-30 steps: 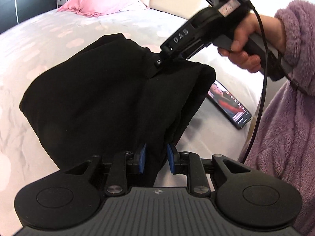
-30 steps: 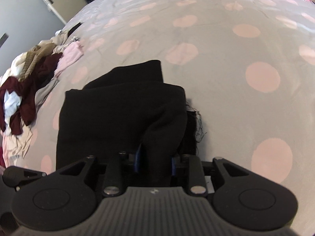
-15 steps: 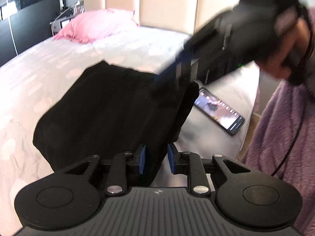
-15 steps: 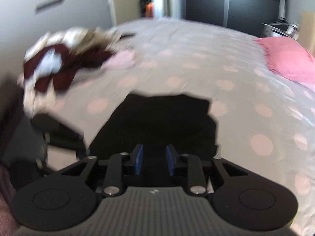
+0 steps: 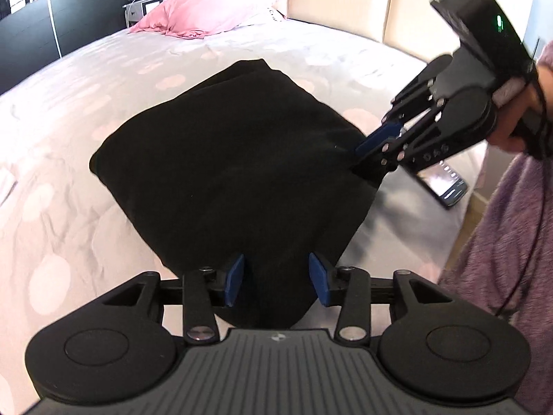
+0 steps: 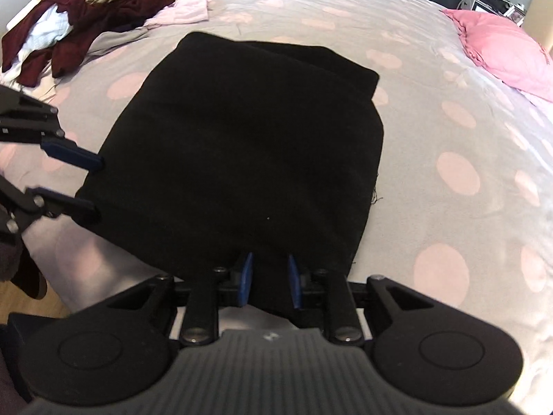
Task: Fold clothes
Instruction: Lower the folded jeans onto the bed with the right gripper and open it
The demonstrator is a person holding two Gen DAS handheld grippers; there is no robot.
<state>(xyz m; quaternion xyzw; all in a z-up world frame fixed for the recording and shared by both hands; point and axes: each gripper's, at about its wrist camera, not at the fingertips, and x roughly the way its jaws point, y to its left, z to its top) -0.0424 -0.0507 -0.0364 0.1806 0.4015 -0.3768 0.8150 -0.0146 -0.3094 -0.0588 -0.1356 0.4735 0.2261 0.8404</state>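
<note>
The black garment (image 6: 249, 145) lies folded on the spotted bed (image 6: 449, 110), its near edge between the parted fingers of the left gripper (image 5: 276, 278) and the right gripper (image 6: 266, 282), neither visibly clamping it.

— What was hard to see?

— The phone (image 5: 440, 181) was partly hidden behind the right gripper (image 5: 371, 154), and its screen was too blurry to read.

— Anything else?

— The black cloth (image 6: 242, 145) covered the bed (image 6: 449, 121) under it. The clothes pile (image 6: 69, 24) was cut off at the edge. The person's hand (image 5: 515, 110) was blurry too.
</note>
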